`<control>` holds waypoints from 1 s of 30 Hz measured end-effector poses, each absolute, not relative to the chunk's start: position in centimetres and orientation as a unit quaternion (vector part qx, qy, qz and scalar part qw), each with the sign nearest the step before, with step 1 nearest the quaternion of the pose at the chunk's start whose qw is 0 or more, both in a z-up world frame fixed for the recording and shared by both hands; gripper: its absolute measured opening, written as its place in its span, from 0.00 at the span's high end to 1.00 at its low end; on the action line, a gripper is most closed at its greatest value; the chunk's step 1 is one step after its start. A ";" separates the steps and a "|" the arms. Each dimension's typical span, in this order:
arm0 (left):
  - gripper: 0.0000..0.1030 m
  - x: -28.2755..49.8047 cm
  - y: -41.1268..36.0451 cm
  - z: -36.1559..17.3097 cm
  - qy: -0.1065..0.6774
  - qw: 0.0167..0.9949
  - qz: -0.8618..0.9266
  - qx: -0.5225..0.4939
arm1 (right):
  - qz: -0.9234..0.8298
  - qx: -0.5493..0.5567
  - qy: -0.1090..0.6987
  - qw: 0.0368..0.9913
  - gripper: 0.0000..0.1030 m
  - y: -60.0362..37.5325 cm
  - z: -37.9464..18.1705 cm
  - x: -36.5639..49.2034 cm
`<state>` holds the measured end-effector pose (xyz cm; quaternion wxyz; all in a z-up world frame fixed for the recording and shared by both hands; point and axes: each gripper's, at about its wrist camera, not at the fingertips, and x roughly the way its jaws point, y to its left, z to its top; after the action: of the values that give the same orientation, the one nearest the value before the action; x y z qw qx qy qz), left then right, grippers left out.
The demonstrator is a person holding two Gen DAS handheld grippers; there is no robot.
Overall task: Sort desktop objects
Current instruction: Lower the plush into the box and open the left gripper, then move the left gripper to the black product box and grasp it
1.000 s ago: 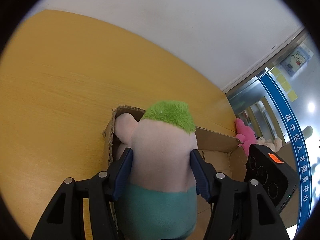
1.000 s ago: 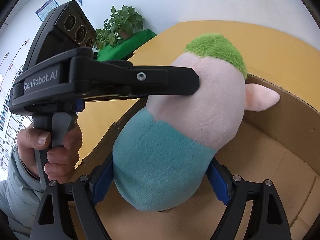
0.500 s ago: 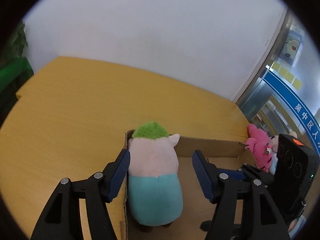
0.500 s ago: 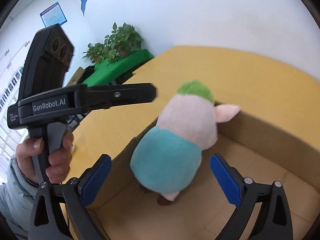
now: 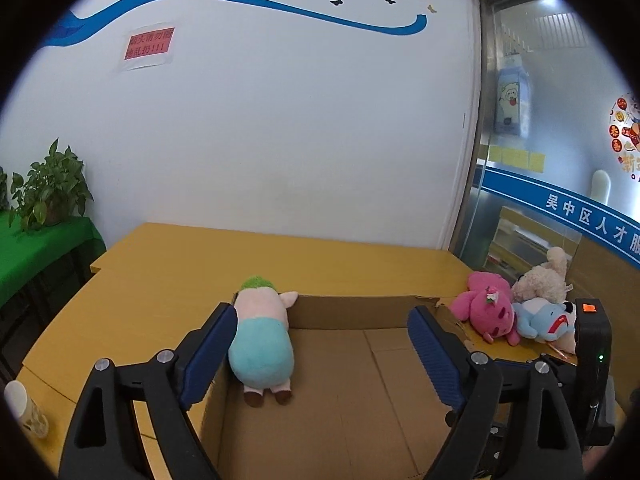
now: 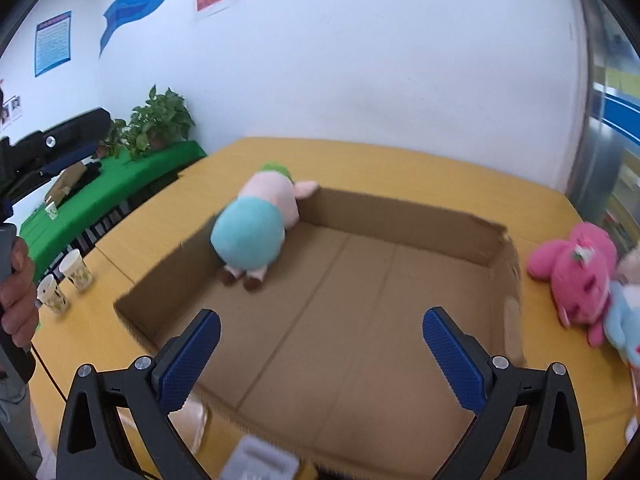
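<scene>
Spanning most of the desk (image 6: pixel 400 168), the cardboard box (image 6: pixel 344 320) held one item: the pig plush (image 6: pixel 256 224), face-down in its far left corner, head against the far wall. A second ago both grippers clamped it; by this frame left gripper (image 5: pixel 320 344) and right gripper (image 6: pixel 320 352) had let go and backed off, jaws spread wide, nothing between them. One object looks sorted. Pink plush (image 6: pixel 576 276), blue plush (image 5: pixel 544 318) and beige plush (image 5: pixel 544 276) lay piled on the desk just outside the box's right wall, likely next. Paper cups (image 6: pixel 64 284) stood left of the box.
</scene>
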<state>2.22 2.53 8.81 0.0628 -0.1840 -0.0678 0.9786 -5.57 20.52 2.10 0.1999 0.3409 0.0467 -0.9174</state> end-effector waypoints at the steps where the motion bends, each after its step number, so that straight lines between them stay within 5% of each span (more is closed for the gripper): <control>1: 0.15 2.9 2.6 8.5 -0.061 0.056 0.979 -0.185 | -0.918 0.342 0.046 0.196 0.00 20.7 1.4 -5.2; 21: 0.15 9.4 6.7 4.9 0.012 0.081 0.961 -0.264 | -0.940 0.305 0.049 0.147 0.00 25.7 2.6 3.1; 30: 0.15 10.8 6.7 3.8 -0.026 0.111 0.948 -0.297 | -0.939 0.306 0.042 0.149 0.00 26.1 2.7 5.8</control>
<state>10.79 6.68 3.81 0.1112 -0.2968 -0.0255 0.9481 5.83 26.14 2.72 0.1491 0.3058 0.0418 -0.9394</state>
